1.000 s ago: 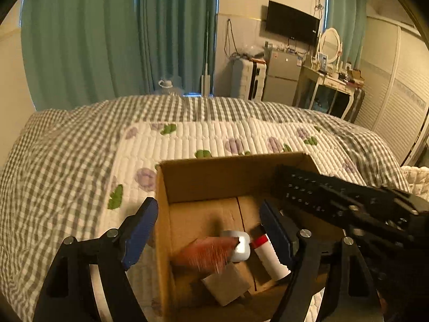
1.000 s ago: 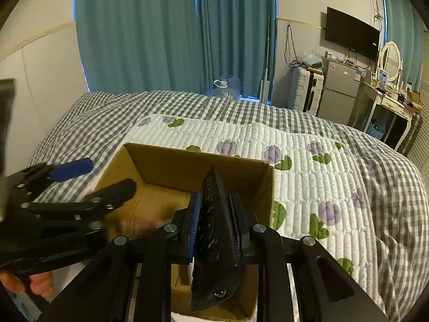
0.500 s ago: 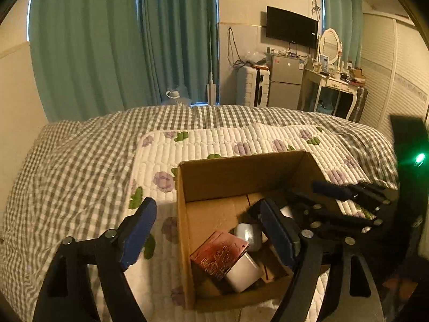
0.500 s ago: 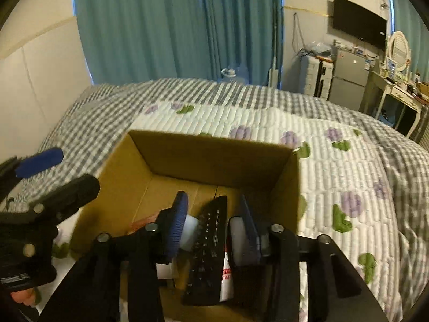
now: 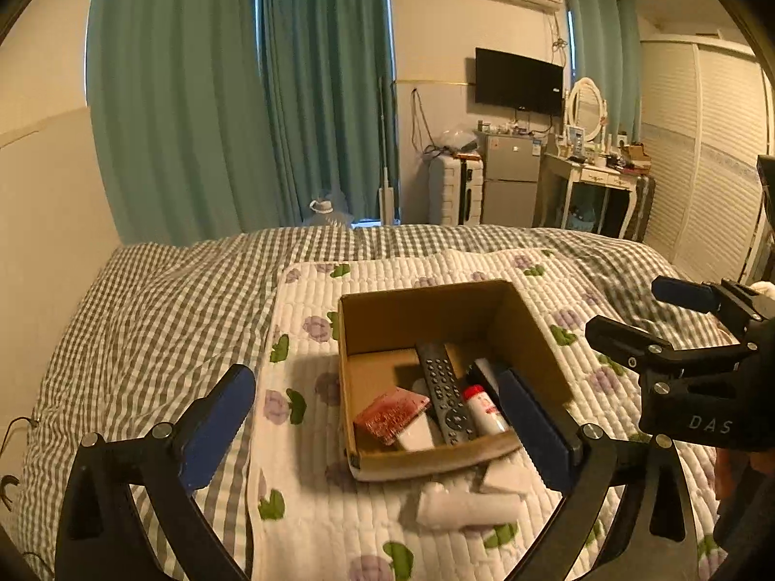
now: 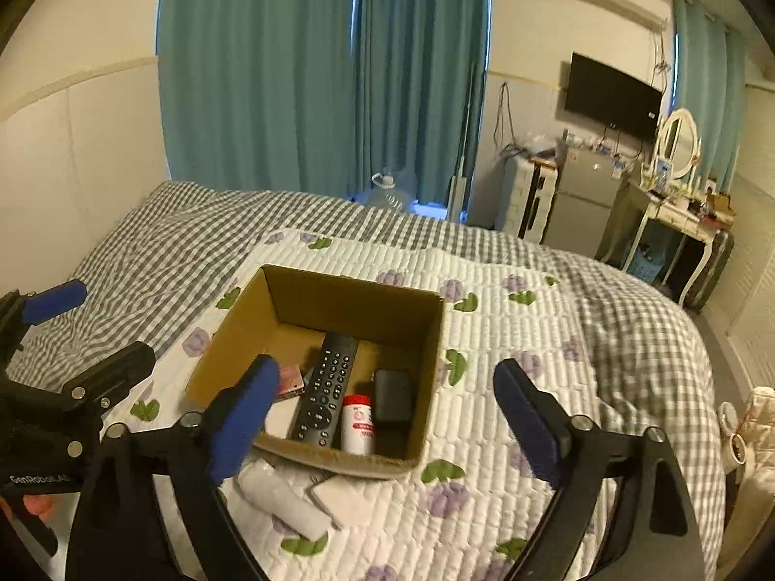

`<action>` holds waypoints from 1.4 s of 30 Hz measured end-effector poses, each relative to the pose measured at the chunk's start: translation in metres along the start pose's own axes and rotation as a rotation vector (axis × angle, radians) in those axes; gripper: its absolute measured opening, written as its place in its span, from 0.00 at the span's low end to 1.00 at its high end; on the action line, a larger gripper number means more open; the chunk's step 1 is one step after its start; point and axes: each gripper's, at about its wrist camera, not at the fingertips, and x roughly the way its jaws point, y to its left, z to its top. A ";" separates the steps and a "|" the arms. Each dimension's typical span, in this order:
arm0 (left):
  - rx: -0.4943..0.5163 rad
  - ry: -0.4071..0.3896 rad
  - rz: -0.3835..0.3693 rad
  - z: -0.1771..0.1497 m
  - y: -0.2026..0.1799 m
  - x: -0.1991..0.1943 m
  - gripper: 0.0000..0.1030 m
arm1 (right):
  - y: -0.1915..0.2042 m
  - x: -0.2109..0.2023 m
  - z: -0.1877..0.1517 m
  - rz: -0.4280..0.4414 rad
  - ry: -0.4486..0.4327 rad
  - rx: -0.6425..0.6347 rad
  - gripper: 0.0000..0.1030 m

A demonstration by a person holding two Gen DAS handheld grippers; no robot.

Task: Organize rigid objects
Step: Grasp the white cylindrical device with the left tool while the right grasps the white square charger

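Observation:
An open cardboard box (image 5: pixel 528 334) (image 6: pixel 348 290) sits on a white flowered quilt. Inside lie a black remote (image 5: pixel 443 387) (image 6: pixel 327 382), a white bottle with a red cap (image 5: pixel 482 409) (image 6: pixel 358 423), a red patterned card (image 5: pixel 392 414), a white block (image 5: pixel 414 435) and a black adapter (image 6: pixel 393 394). A white roll (image 5: pixel 467 508) (image 6: pixel 281 498) and a flat white piece (image 6: pixel 339 496) lie on the quilt in front of the box. My left gripper (image 5: pixel 378 428) is open and empty, back from the box. My right gripper (image 6: pixel 387 419) is open and empty above the box's near edge.
The quilt (image 6: pixel 508 329) lies on a grey checked bedspread (image 5: pixel 160 319). Teal curtains, a water jug (image 6: pixel 387 191), a small fridge (image 5: pixel 511 179), a dressing table (image 5: pixel 596 179) and a wall TV stand beyond the bed. The bed's right edge drops off near the wardrobe.
My right gripper has opened and let go of the black remote, which now lies in the box. Both grippers have pulled back and up from the box.

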 end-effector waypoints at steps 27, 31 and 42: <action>0.016 0.271 0.024 -0.117 -0.034 0.080 1.00 | -0.019 0.077 -0.115 -0.002 0.283 0.029 0.95; 0.012 0.298 -0.021 -0.122 -0.045 0.086 1.00 | -0.032 0.078 -0.114 -0.018 0.280 0.053 0.95; 0.068 0.378 -0.127 -0.135 -0.073 0.114 1.00 | -0.056 0.084 -0.121 -0.006 0.312 0.183 0.95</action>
